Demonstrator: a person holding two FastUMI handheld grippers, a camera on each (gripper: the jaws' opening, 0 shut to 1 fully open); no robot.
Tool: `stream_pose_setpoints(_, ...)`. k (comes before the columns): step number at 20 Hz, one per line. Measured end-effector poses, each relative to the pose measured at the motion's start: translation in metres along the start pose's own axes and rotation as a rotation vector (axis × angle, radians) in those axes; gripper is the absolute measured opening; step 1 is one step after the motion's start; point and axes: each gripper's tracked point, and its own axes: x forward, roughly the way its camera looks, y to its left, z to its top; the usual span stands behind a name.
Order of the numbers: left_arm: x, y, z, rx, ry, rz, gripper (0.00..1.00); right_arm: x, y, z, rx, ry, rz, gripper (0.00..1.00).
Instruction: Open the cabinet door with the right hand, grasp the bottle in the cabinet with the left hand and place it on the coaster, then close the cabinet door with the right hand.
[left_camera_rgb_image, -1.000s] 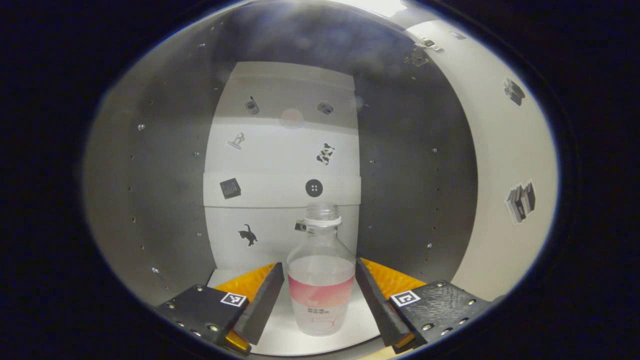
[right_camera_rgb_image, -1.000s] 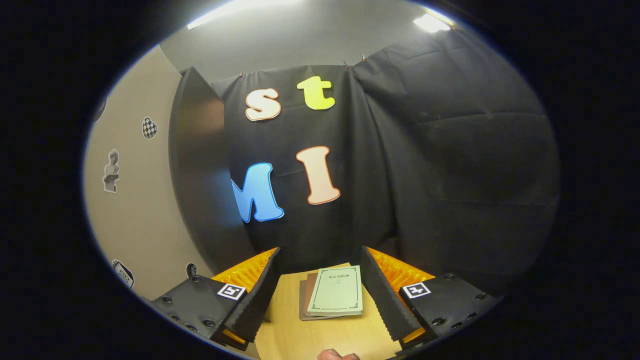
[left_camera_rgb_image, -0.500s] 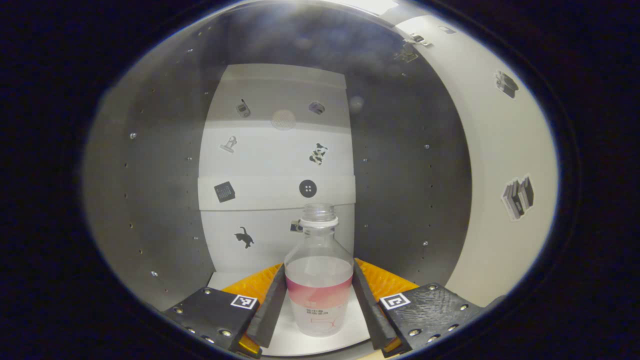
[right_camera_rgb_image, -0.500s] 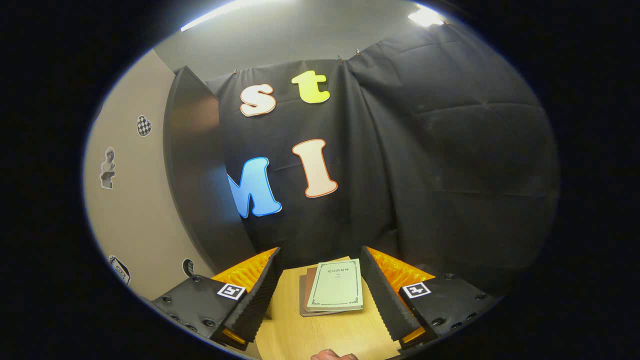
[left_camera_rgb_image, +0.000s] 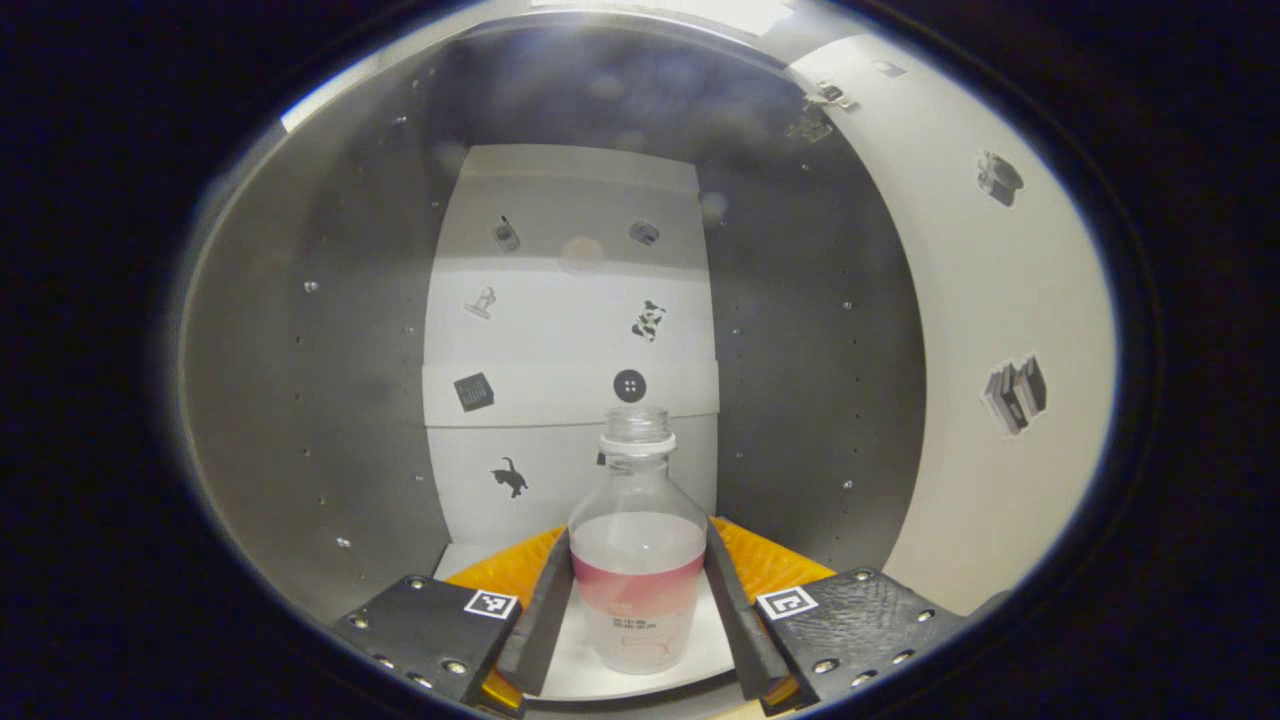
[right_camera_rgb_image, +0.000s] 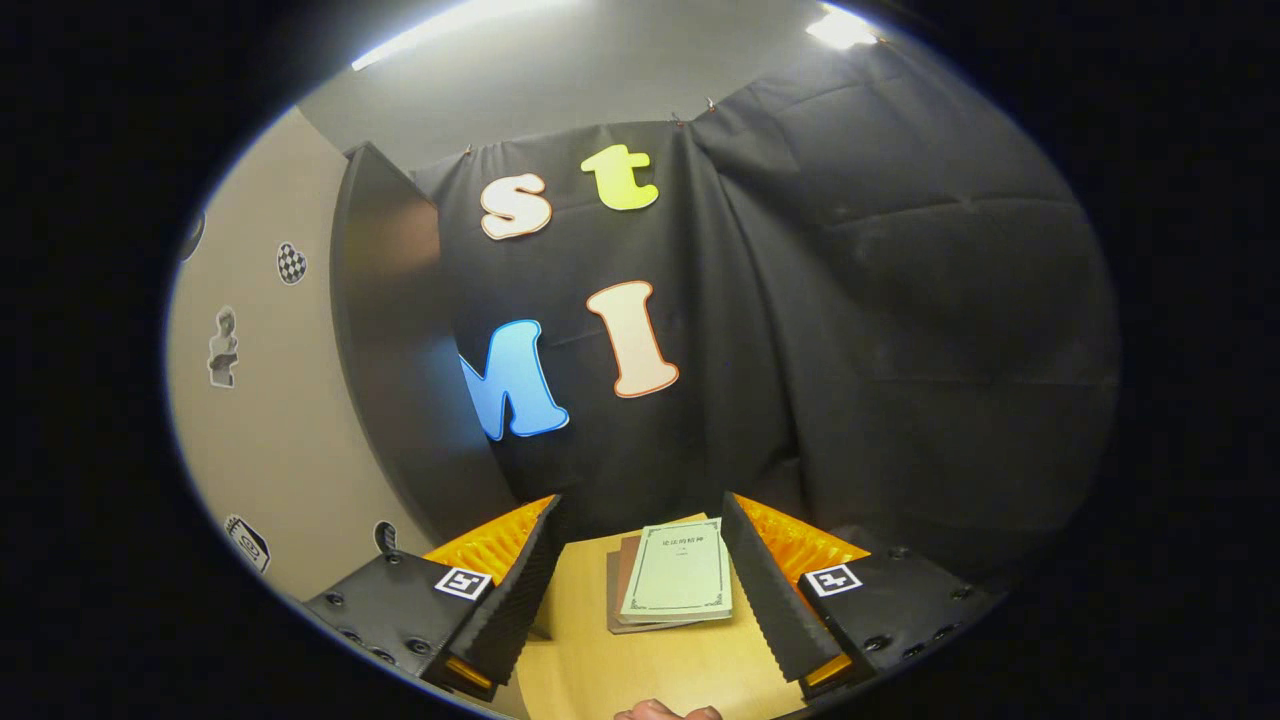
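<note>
Inside the cabinet (left_camera_rgb_image: 320, 380), left gripper view: left gripper (left_camera_rgb_image: 638, 620) has its fingers (left_camera_rgb_image: 545, 625) closed in against both sides of the bottle (left_camera_rgb_image: 638, 560), pressing on the lower body at the pink label band. Bottle upright, uncapped, on the white shelf floor (left_camera_rgb_image: 700, 655); whether its base is still on the floor or just off it cannot be told, since the finger mounts and frame edge cut the view there. Liquid level inside hard to make out. A small sticker behind the bottle neck is mostly hidden. Back panel (left_camera_rgb_image: 570, 330) white, with small stickers, too small to identify beyond a cat shape and a button shape. Side walls grey with rows of pin holes. Door (left_camera_rgb_image: 1000, 330) stands open at right, pale inner face with stickers, hinge hardware near its top

Right gripper view: right gripper (right_camera_rgb_image: 640, 585) fingers wide apart, holding nothing, above a wooden table (right_camera_rgb_image: 640, 670). Books (right_camera_rgb_image: 672, 585) stacked flat on the table between the fingers in the picture, well clear of them; lower book mostly covered by the green one. A fingertip (right_camera_rgb_image: 665, 712) is cut off at the bottom edge. Dark door edge (right_camera_rgb_image: 390, 340) and pale cabinet side (right_camera_rgb_image: 260, 400) at left; black cloth wall behind
</note>
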Motion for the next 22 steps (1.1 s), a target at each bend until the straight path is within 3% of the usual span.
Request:
stream_pose_setpoints(9,-0.055,0.028,0.02,0.006,-0.039,0.027,0.7,-0.013,0.007,0.0,0.007,-0.017,-0.026,0.98)
stream_pose_setpoints(15,-0.117,0.062,0.025,0.012,-0.031,0.039,0.71,-0.042,0.004,0.002,0.014,-0.038,-0.098,0.92)
stream_pose_setpoints(17,-0.14,0.073,0.022,0.017,-0.018,0.04,0.71,-0.054,0.003,0.005,0.019,-0.05,-0.126,0.98)
stream_pose_setpoints(18,-0.152,0.081,0.02,0.021,-0.017,0.048,0.72,-0.06,0.005,0.008,0.025,-0.061,-0.133,0.92)
stream_pose_setpoints(20,-0.176,0.092,0.015,0.028,-0.013,0.062,0.72,-0.07,0.01,0.01,0.035,-0.075,-0.147,0.92)
stream_pose_setpoints(22,-0.201,0.109,0.004,0.039,-0.006,0.084,0.73,-0.078,0.015,0.009,0.037,-0.066,-0.156,0.98)
